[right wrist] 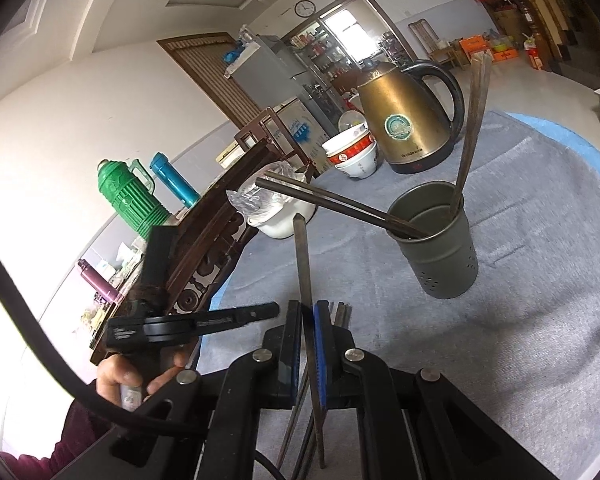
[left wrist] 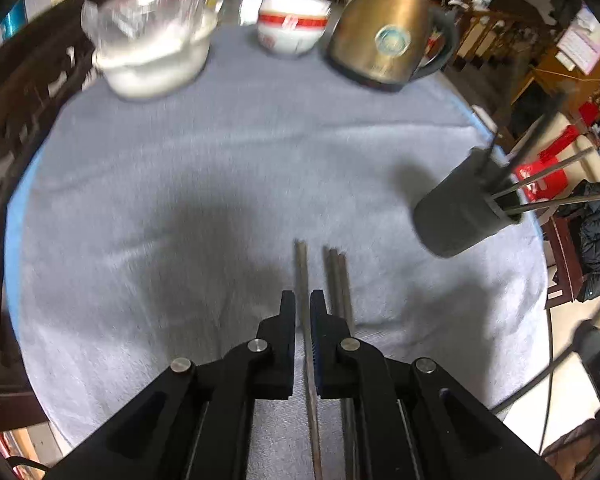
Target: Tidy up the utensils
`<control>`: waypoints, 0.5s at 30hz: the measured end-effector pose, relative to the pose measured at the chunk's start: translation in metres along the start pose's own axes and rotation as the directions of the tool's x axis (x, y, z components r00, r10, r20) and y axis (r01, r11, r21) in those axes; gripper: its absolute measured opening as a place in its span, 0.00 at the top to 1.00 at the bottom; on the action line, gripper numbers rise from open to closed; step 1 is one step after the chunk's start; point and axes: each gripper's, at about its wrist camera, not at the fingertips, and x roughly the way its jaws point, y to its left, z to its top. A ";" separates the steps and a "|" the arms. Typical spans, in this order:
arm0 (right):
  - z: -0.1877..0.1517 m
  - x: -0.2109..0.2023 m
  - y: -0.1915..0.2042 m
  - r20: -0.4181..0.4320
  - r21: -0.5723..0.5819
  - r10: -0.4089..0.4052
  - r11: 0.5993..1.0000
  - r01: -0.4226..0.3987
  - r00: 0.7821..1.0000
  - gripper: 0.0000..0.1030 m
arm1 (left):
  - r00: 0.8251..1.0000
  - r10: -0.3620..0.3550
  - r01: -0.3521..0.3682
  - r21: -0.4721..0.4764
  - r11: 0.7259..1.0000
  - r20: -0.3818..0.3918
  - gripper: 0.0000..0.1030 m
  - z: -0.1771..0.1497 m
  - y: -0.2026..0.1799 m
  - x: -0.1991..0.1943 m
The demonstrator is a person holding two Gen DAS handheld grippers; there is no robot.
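While your right gripper [right wrist: 309,312] is closed on one chopstick [right wrist: 303,256], which stands up and forward from between its blue pads, the step in hand looks like carrying this chopstick to the holder. In the left wrist view your left gripper [left wrist: 302,300] has its jaws narrow around another chopstick [left wrist: 301,268]. This one seems to lie on the grey cloth [left wrist: 220,168] of the worktop, but I cannot tell if the pads really press it or only stand at both sides of it. Just to the right of it, two more loose chopsticks [left wrist: 338,280] lie side by side on the cloth.

A little farther, to the right and ahead, the dark metal utensil holder [right wrist: 436,248] stands upright on the cloth. It already has several chopsticks inside, and they lean out in different directions. Two of them [right wrist: 324,196] point towards the left, across the way of your right gripper.

I judge that your next move is to bring the held chopstick above the open mouth of the holder, turn its tip down and release it only when the tip is inside the rim. Keep away from the leaning sticks, because a push could tip the holder.

At the far edge stand a covered white pot [left wrist: 152,52], stacked bowls [left wrist: 292,24] and a brass-coloured kettle [left wrist: 384,28].
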 end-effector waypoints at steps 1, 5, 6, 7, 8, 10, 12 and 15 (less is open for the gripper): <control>0.000 0.000 0.000 0.000 0.000 0.001 1.000 -0.001 1.000 0.93 | 1.000 -0.008 0.008 -0.012 1.000 -0.026 0.93 0.001 0.002 0.008; 0.000 0.001 -0.003 -0.005 0.011 0.009 1.000 -0.009 1.000 0.93 | 0.997 0.010 -0.013 -0.035 0.999 -0.079 0.79 0.005 0.001 0.028; 0.000 0.001 -0.004 -0.006 0.011 0.009 1.000 -0.009 1.000 0.93 | 0.996 0.012 -0.015 -0.039 0.999 -0.086 0.76 0.007 0.001 0.032; 0.000 0.001 -0.005 -0.006 0.012 0.011 1.000 -0.011 1.000 0.93 | 0.996 0.009 -0.014 -0.050 0.999 -0.093 0.76 0.009 0.000 0.035; 0.000 0.000 -0.006 -0.005 0.013 0.011 1.000 -0.011 1.000 0.93 | 0.995 0.007 -0.013 -0.059 0.998 -0.097 0.76 0.011 0.000 0.038; 0.001 -0.001 -0.009 -0.002 0.018 0.013 1.000 -0.013 1.000 0.93 | 0.995 0.011 -0.017 -0.063 0.998 -0.103 0.76 0.015 -0.002 0.042; 0.001 -0.001 -0.012 -0.001 0.025 0.015 1.000 -0.014 1.000 0.93 | 0.993 0.020 -0.027 -0.064 0.998 -0.117 0.76 0.017 -0.004 0.048; 0.002 -0.001 -0.014 -0.002 0.032 0.017 0.999 -0.017 1.000 0.93 | 0.990 0.031 -0.043 -0.080 0.996 -0.141 0.76 0.018 -0.003 0.058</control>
